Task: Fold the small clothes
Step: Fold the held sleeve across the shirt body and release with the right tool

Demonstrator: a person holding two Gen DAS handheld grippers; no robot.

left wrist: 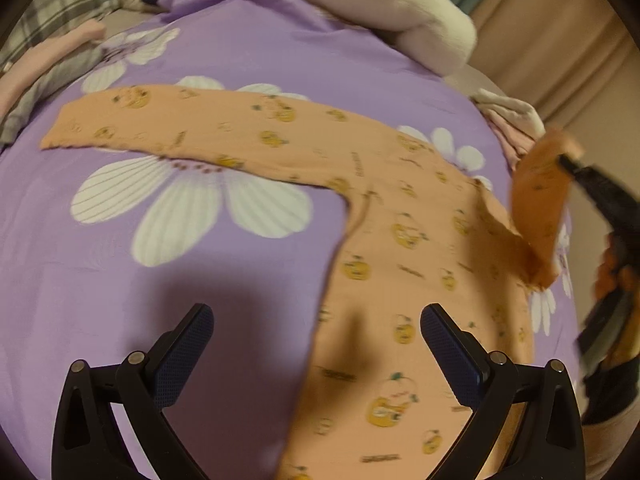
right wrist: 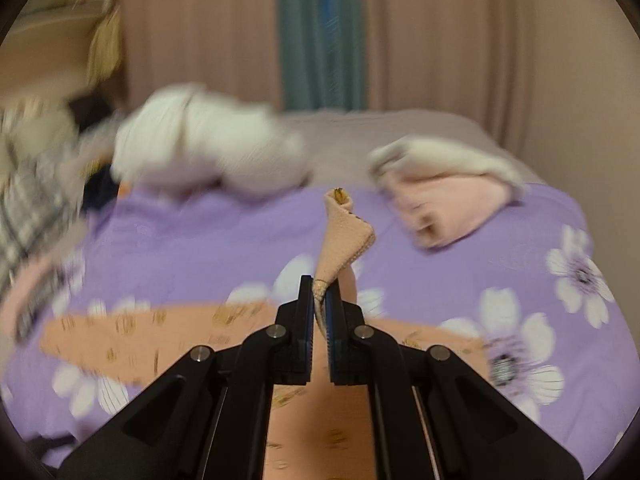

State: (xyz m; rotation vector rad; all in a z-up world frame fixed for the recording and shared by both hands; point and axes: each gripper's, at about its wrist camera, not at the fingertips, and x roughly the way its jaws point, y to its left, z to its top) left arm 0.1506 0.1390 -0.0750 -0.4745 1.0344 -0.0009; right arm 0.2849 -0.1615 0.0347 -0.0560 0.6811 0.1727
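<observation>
An orange top [left wrist: 404, 248] printed with small yellow figures lies spread on a purple flowered bedsheet [left wrist: 200, 280]. Its left sleeve [left wrist: 160, 120] stretches flat toward the left. My left gripper [left wrist: 316, 320] hovers open above the body's left edge with nothing between its fingers. My right gripper [left wrist: 568, 162] is shut on the cuff of the right sleeve [left wrist: 540, 200] and holds it lifted off the bed. In the right wrist view the sleeve cuff [right wrist: 344, 236] sticks up from between the shut fingers of the right gripper [right wrist: 319, 300], and the top [right wrist: 132, 336] lies below.
A white and pink bundle of clothes [left wrist: 400, 12] lies at the far edge of the sheet. Folded pink and white pieces [right wrist: 444, 192] rest at the right. Grey checked and pink garments [left wrist: 44, 64] lie at the left. Beige curtains [right wrist: 440, 32] hang behind the bed.
</observation>
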